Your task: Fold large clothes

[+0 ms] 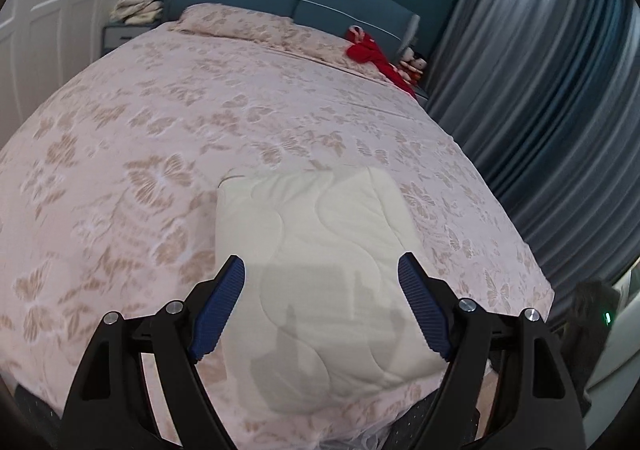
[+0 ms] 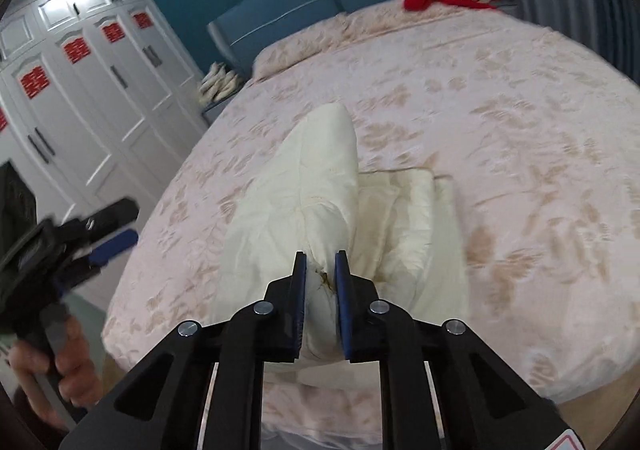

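Note:
A cream quilted blanket [image 1: 320, 250] lies folded into a thick rectangle near the foot of the bed. My left gripper [image 1: 322, 266] hovers open above its near half, blue pads spread wide and holding nothing. In the right wrist view the same cream blanket [image 2: 316, 185] rises in a peak, its near corner bunched between the pads of my right gripper [image 2: 321, 256], which is shut on it. The left gripper [image 2: 108, 238] also shows at the left edge of that view, held by a hand [image 2: 60, 366] off the side of the bed.
The bed [image 1: 160, 121] carries a pink spread with tan butterfly print and a pillow [image 1: 236, 21] at a blue headboard. Red clothing [image 1: 372, 49] lies at the far right corner. White wardrobes [image 2: 80, 97] stand on one side, grey curtains [image 1: 540, 89] on the other.

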### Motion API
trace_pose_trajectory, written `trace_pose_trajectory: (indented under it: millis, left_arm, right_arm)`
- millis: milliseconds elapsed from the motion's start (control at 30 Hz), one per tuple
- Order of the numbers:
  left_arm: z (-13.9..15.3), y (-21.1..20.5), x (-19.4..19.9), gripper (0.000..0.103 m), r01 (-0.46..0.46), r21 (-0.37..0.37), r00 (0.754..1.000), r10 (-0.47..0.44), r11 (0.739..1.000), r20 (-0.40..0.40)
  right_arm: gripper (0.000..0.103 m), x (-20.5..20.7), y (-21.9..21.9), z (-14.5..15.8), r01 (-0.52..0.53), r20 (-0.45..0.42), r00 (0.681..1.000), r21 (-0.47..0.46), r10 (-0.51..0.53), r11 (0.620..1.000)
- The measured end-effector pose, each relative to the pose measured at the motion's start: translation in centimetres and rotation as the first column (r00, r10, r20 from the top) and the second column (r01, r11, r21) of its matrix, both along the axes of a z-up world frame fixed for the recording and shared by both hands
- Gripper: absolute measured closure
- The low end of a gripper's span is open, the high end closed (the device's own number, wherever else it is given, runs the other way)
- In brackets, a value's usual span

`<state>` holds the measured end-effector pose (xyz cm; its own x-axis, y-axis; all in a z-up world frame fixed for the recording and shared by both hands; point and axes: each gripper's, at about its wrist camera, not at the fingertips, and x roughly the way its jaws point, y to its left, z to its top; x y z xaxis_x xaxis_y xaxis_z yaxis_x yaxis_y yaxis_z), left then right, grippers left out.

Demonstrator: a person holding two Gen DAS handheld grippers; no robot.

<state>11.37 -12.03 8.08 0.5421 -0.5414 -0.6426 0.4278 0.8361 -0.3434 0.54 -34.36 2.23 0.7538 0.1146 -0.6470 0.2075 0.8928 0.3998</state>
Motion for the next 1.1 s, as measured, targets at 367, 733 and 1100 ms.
trace_pose_trajectory:
  millis: [367,733,1100]
  left_arm:
    - [-4.6,-14.1,1.7,0.037,0.183,0.180,0.982,-0.173,0.966,-0.072]
    - [-9.6,-20.2,3.4,0.038,0.177,0.325,0.984,-0.154,0.929,-0.094]
    - [-13.1,-22.3,4.7,0.036,0.168,0.410,0.986,-0.144,0.897,-0.090]
  right_arm:
    - [0.091,-4.7,-4.6,-8.3,0.163,-0.162,0.974,0.003,-0.161,0.987]
    - [0.091,-3.9,-5.1,-11.3,0.158,-0.202,0.968,0.043,-0.147,0.986]
    - [0.089,-2.9,-6.0,-13.0,0.143,-0.213,0.969,0.089,-0.121,0.986]
